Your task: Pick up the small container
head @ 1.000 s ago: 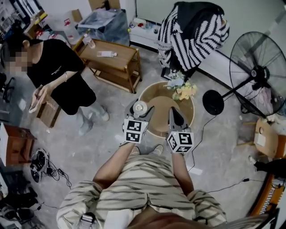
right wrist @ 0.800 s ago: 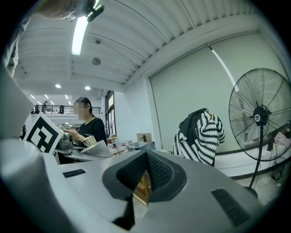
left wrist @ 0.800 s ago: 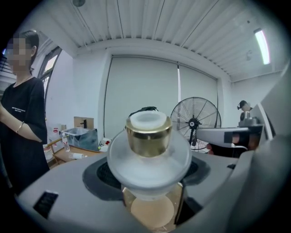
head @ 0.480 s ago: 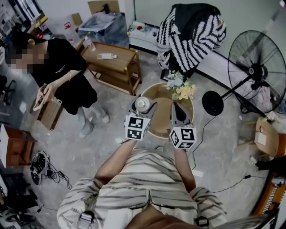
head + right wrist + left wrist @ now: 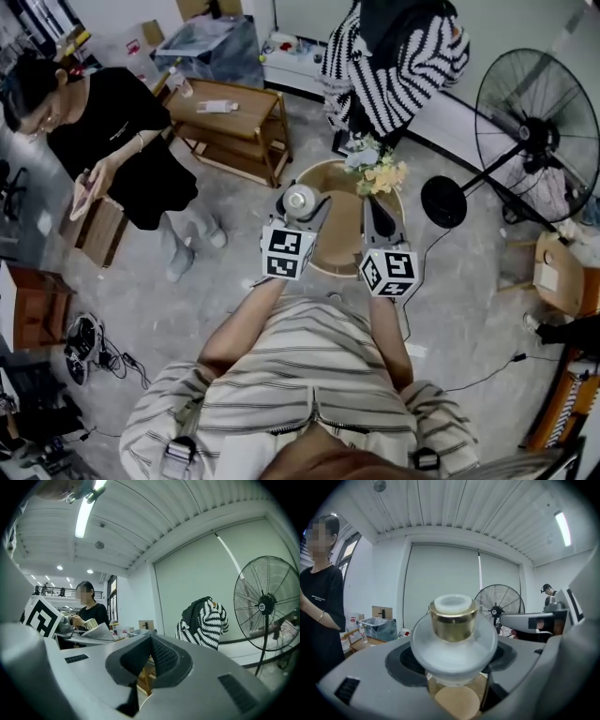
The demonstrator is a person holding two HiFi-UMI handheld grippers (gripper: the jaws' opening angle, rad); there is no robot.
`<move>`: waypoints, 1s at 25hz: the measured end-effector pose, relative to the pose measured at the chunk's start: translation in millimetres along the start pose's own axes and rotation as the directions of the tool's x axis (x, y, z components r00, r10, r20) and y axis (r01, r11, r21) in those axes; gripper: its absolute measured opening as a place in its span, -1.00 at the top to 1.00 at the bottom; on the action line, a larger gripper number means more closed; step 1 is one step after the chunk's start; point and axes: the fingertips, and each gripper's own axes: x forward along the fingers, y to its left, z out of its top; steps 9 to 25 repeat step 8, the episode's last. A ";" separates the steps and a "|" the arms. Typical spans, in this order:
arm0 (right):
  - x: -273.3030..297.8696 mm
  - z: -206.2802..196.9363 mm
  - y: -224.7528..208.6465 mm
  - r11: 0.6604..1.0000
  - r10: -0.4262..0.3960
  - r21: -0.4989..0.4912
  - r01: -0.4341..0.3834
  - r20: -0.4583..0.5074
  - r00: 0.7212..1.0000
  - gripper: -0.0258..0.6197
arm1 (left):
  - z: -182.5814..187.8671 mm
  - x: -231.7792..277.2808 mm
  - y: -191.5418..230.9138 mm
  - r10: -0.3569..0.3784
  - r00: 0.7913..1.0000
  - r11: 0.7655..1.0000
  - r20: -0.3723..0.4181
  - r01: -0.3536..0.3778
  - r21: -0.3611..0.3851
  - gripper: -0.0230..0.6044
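At far left of the head view, a person in a black top (image 5: 111, 120) stands on the concrete floor, looking down at something held in the hands. A tangle of cables (image 5: 89, 342) lies on the floor below.

To the right stands a wooden two-tier bench (image 5: 246, 120) with a small pale item on its top.

Centre-left, the left gripper (image 5: 301, 208) points away from the wearer. Its marker cube (image 5: 286, 253) faces the camera. Its jaws are closed on the small container (image 5: 299, 199). This is a frosted, dome-shouldered jar with a gold collar and a white cap. In the left gripper view the container stands upright, with a dark jaw pad against its frosted body on either side. From the head view it lies over the left rim of the round wooden table (image 5: 337, 246).

Just beside it, over the same table, is the right gripper (image 5: 376, 210), which carries its own marker cube (image 5: 389, 272). In the right gripper view its two ribbed pads meet edge to edge, with nothing between them.

A bunch of flowers (image 5: 377, 171), pale blue and yellow, sits at the far rim of the table. Behind it hangs a black-and-white striped garment (image 5: 398, 56).

At far right stands a black pedestal fan (image 5: 536, 131), with its round base (image 5: 443, 201) on the floor near the table.

Along the bottom edge, the wearer's striped shirt (image 5: 291, 375) fills the foreground, both forearms reaching forward to the grippers.
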 end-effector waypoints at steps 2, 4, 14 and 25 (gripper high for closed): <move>-1.7 0.6 -2.3 1.000 -0.001 -0.001 0.001 -0.002 1.000 0.89 | 2.3 0.7 -4.5 -0.005 1.000 1.000 0.003 0.005 0.004 -0.12; 1.1 5.4 -6.1 1.000 -0.001 -0.008 0.001 0.008 1.000 0.89 | 8.9 5.2 -6.4 -0.012 1.000 1.000 0.014 0.011 0.014 -0.12; 6.2 12.6 -11.9 1.000 0.001 -0.025 -0.001 0.029 1.000 0.89 | 17.6 12.4 -8.6 -0.015 0.999 1.000 0.033 0.014 0.024 -0.12; 6.2 12.6 -11.9 1.000 0.001 -0.025 -0.001 0.029 1.000 0.89 | 17.6 12.4 -8.6 -0.015 0.999 1.000 0.033 0.014 0.024 -0.12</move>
